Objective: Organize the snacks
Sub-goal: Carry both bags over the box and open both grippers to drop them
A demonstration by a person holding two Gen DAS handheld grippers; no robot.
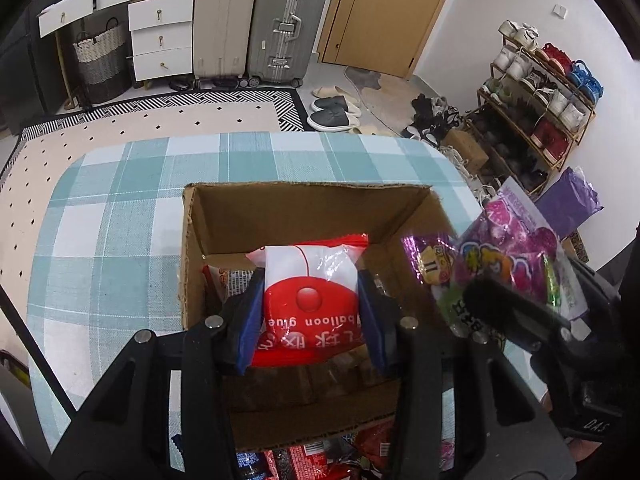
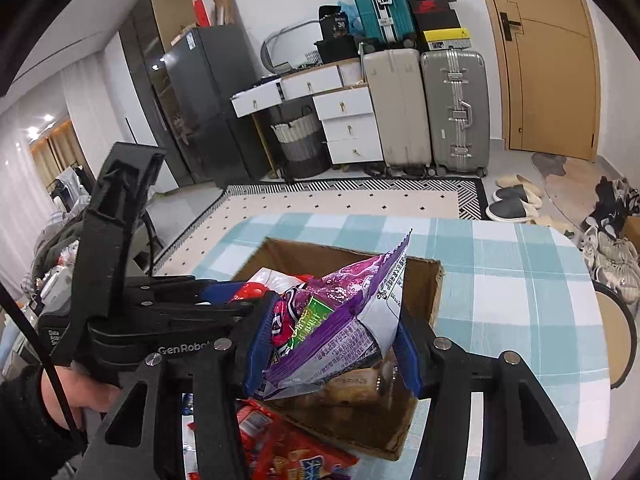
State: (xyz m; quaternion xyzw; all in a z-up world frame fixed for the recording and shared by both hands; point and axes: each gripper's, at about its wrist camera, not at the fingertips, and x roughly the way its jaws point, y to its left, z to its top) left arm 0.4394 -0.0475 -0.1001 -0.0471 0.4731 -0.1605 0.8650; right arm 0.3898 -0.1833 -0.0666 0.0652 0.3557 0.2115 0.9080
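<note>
We are looking down at a corrugated cardboard box [image 1: 308, 216], open-topped with rough-cut edges, sitting on a surface [image 1: 120, 216] covered in a woven teal-and-white check cloth. The box serves as our landmark throughout.

Left gripper [image 1: 310, 312]: we are seeing its blue pads clenched on either side of a glossy red-and-white packet [image 1: 310, 292], a flat, crinkled plastic pouch printed "balloon glue". The packet is hanging over the box's interior, toward its near wall, lying squarely between the two fingers. Beneath it, on the box floor, another red-printed wrapper [image 1: 218, 278] is lying; its type is too hidden to tell.

Right gripper [image 2: 332, 344]: we are seeing it grasping a shiny purple snack bag [image 2: 340, 320], a puffed foil pouch with a serrated top seam and a white printed back panel. The bag is sitting tilted between the blue pads, above the box's near right corner; in the left wrist view it is appearing just right of the box.

On the near side of the box, loose red snack packets [image 2: 280, 444] are lying on the surface in a crumpled heap.
</note>
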